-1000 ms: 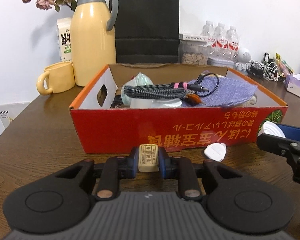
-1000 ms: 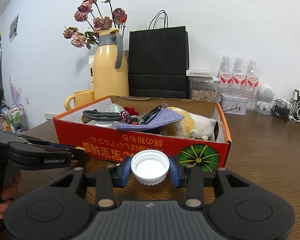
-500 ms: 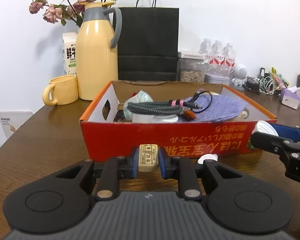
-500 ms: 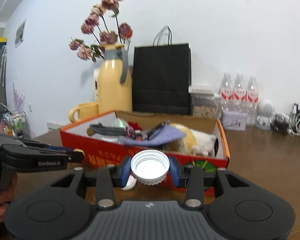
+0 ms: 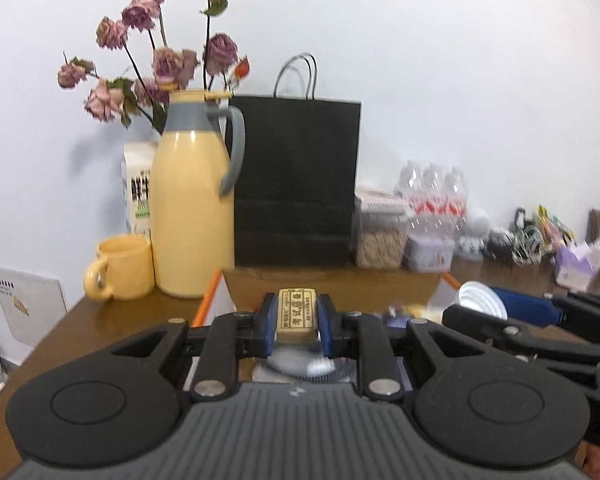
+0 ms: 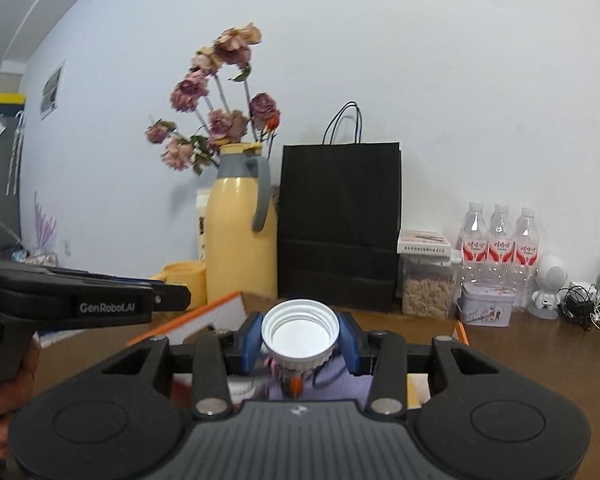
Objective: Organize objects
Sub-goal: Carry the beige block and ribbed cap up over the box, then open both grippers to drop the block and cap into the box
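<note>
Hand-held grippers (image 5: 297, 316) (image 6: 300, 334) over box (image 5: 216, 300)

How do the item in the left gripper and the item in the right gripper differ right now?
The eraser in the left gripper is a tan rectangular block with printed characters; the bottle cap in the right gripper is white, round and hollow, its threaded inside showing. The cap spreads its gripper wider than the eraser does. Both are clamped and held above the open box.

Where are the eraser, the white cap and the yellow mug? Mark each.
eraser (image 5: 297, 314), left wrist view, printed top face
white cap (image 6: 300, 334), right wrist view, hollow inside
yellow mug (image 5: 125, 266), left wrist view, outer wall
</note>
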A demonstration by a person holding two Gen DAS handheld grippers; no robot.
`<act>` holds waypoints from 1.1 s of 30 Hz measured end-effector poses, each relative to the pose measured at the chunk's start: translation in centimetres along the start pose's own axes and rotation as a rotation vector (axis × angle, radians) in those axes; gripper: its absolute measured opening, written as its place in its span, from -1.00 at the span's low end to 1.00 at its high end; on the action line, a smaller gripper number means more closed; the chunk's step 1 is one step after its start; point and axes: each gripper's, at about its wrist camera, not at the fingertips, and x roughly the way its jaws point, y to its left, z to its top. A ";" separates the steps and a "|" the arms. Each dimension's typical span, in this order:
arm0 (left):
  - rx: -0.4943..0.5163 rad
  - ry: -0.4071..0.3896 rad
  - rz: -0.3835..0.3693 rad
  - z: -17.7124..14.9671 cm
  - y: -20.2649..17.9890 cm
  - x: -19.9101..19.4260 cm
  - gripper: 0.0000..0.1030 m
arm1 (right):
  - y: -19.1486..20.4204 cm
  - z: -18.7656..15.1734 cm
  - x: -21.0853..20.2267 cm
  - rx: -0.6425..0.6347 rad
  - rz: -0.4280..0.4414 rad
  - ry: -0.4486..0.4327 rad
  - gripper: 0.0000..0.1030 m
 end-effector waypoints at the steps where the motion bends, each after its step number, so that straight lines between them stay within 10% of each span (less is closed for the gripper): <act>1: -0.005 -0.004 0.004 0.5 0.0 0.5 -0.58 | -0.1 0.3 0.5 0.000 -0.005 -0.002 -0.24; 20: -0.044 0.078 0.064 0.7 -0.3 9.8 -0.58 | -3.4 -0.6 9.1 0.066 -0.103 0.087 -0.23; 22: -0.049 0.071 0.071 0.5 -0.1 9.6 -0.43 | -3.5 -0.8 9.0 0.068 -0.107 0.095 -0.22; 24: -0.063 0.055 0.073 0.4 0.3 9.3 0.35 | -3.8 -1.0 8.7 0.076 -0.116 0.095 0.12; 27: -0.063 0.012 0.084 0.2 0.4 8.6 0.97 | -4.2 -1.0 8.2 0.085 -0.126 0.084 0.94; 33: -0.052 -0.025 0.107 0.0 0.3 8.0 1.00 | -4.7 -1.0 7.8 0.096 -0.133 0.088 1.00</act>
